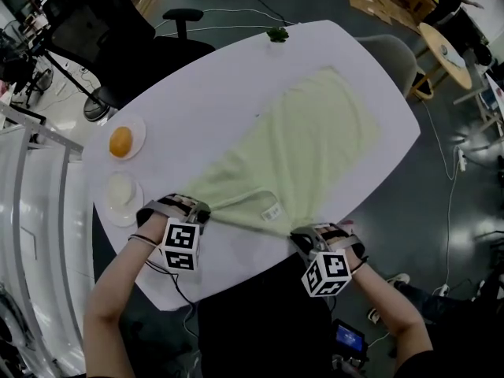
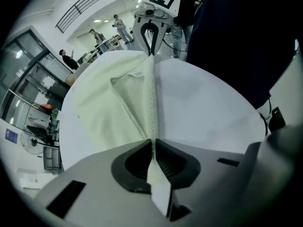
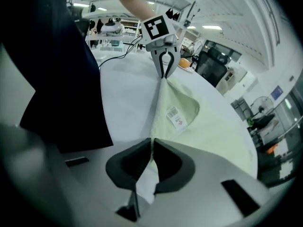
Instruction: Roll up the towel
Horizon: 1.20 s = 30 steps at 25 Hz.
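Observation:
A pale green towel (image 1: 307,140) lies spread on the white oval table (image 1: 236,77). Its near edge is lifted and folded over a little, so a white label (image 1: 273,213) shows. My left gripper (image 1: 201,211) is shut on the towel's near left corner, and in the left gripper view the cloth (image 2: 118,103) runs straight into the closed left gripper (image 2: 153,143). My right gripper (image 1: 303,239) is shut on the near right corner. In the right gripper view the towel (image 3: 208,126) with its label (image 3: 176,117) enters the closed right gripper (image 3: 152,143). The edge stretches taut between both.
A plate with an orange (image 1: 120,142) and a small white dish (image 1: 120,191) sit on the table's left end. A small green thing (image 1: 276,34) rests at the far edge. A black office chair (image 1: 150,30) and a grey chair (image 1: 394,53) stand beyond the table.

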Available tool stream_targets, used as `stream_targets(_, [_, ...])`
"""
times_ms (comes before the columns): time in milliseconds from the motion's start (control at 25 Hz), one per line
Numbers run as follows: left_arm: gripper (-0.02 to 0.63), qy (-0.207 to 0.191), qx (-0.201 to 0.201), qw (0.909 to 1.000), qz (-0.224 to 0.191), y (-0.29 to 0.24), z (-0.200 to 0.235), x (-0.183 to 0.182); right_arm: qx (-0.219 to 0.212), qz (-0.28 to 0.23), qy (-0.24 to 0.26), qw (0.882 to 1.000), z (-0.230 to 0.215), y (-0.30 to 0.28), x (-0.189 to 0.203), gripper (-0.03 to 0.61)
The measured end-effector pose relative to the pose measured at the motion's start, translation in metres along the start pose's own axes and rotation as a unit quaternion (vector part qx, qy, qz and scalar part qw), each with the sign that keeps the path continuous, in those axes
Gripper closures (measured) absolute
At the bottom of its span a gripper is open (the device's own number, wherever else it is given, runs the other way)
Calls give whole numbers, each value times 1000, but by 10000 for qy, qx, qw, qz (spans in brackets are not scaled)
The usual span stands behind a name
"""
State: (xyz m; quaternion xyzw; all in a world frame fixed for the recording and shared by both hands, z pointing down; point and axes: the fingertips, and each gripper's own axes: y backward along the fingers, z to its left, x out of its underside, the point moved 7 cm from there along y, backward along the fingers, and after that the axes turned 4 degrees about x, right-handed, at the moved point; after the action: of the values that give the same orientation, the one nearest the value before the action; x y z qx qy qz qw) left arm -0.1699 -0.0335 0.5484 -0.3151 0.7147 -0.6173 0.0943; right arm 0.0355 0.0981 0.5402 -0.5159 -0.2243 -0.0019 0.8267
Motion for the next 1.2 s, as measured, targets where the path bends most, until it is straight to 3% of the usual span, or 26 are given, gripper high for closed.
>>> stream_targets(160, [575,93,303,9993,184,10,-14,17,-381,-299,-222,9986,5,5,-17,554])
stream_targets(320, [575,411,361,9985,61,19,-11,25,-649,-396,-654,9950,-6,4,-23,552])
stream_targets(560, [574,770,779,9939,-101,35,29,19,-1215,-639,-1836,9734,-58,11,-19,548])
stream_targets(960, [574,1527,754,9854,17,15,103,30,-1177,-503,-2598,9571,-131,-18,14,545])
stream_targets(1120, [574,1534,622,9859,243,-8,113,35,-1016,-290,-2787,9546,-140,-42,22,543])
stream_targets(1200, [569,1467,447,9877,290,-14,112,35,-866,-145,-2634,9607,-137,-49,23,540])
